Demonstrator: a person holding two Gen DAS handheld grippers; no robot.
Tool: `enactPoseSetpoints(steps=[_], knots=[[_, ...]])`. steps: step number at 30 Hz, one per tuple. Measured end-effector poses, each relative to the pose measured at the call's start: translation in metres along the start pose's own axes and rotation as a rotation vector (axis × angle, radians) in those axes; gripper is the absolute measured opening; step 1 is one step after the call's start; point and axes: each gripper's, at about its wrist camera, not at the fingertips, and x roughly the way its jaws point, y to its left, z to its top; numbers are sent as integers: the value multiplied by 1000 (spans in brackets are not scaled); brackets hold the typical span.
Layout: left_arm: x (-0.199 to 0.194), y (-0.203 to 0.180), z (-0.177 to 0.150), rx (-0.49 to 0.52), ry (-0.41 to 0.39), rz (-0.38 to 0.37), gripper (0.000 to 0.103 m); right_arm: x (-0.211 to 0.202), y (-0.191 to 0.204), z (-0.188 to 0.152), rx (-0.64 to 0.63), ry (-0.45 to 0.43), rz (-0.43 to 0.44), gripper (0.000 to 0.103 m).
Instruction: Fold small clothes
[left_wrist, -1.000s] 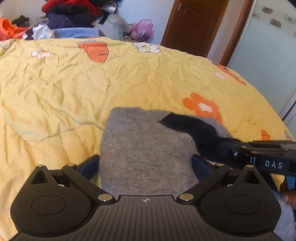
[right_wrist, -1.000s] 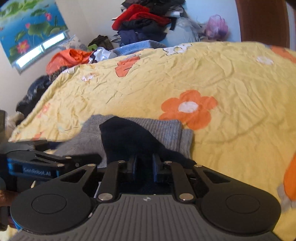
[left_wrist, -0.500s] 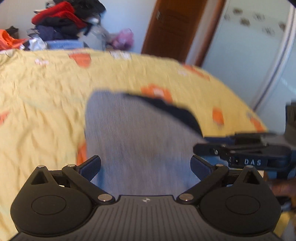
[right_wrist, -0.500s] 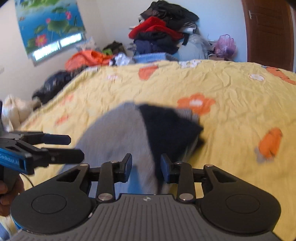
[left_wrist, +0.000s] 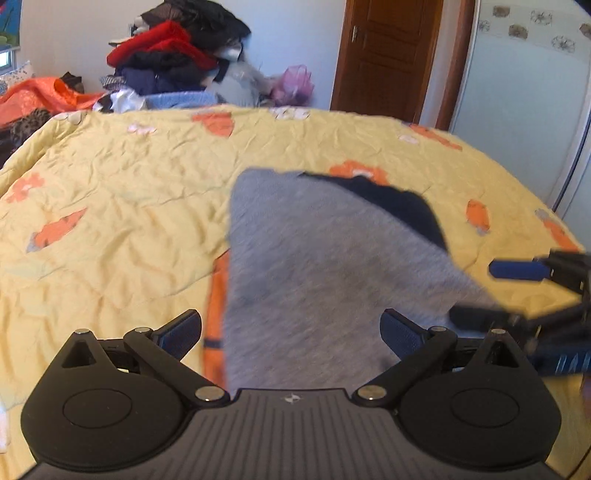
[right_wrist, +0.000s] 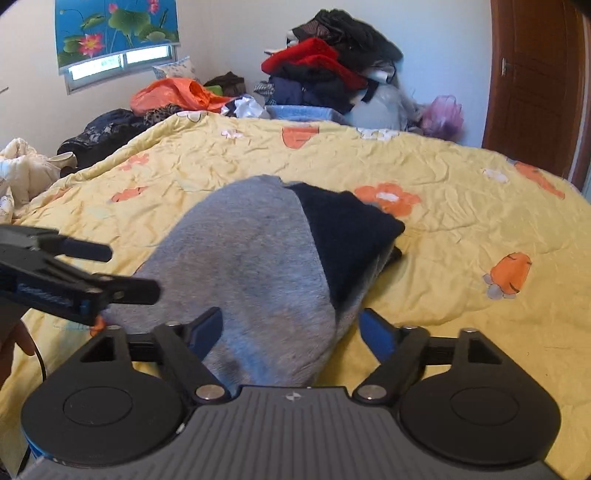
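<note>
A grey knitted garment (left_wrist: 314, 266) lies on the yellow flowered bedspread (left_wrist: 122, 192), with its dark navy part (left_wrist: 402, 206) folded over the far right side. My left gripper (left_wrist: 291, 328) is open, and the garment's near end lies between its wide-spread fingers without touching the pads. In the right wrist view the grey garment (right_wrist: 251, 266) and its navy part (right_wrist: 343, 229) lie ahead of my right gripper (right_wrist: 291, 328). Its jaws are opening, and the pads stand clear of the cloth. Each gripper shows in the other's view: the right gripper (left_wrist: 491, 293), the left gripper (right_wrist: 122, 271).
A heap of red, black and blue clothes (right_wrist: 328, 74) and an orange cloth (right_wrist: 173, 94) lie beyond the bed's far edge. A brown door (left_wrist: 384, 59) and a white wardrobe (left_wrist: 524, 96) stand at the right. The bedspread (right_wrist: 461, 192) spreads wide around the garment.
My right gripper, shut on the navy part a second ago, has opened and let it go. Both grippers have drawn back toward the near edge, and the garment now lies flat.
</note>
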Motion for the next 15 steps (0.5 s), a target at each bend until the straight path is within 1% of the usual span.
enactPoseSetpoints(steps=[2,3,5,7,8,9,11,14,15], knots=[[7,-12,4,19,-16,11,103,4,6,-2,-8,18,-3,82],[9,-16,6,23,-11,6,103,6,9,-5,-23,29,-11,82],[21,-20,1,24,30,18,103,15,15,-11,-58,69,-26,82],[33,-18,-12,26,77,24,103,27,15,-21,-83,124,-49,81],[32,-18,-19,45,53,45,103,27,11,-25,-48,108,-30,81],[29,-17,-23,50,34,63,103,28,7,-26,-27,113,-20,82],[24,-8,-26,11,50,52,103,24,5,-26,-13,110,-23,84],[13,2,-29,-21,60,50,103,9,10,-25,-11,79,-38,88],[9,5,-31,-31,59,48,103,3,12,-26,-12,62,-44,93]])
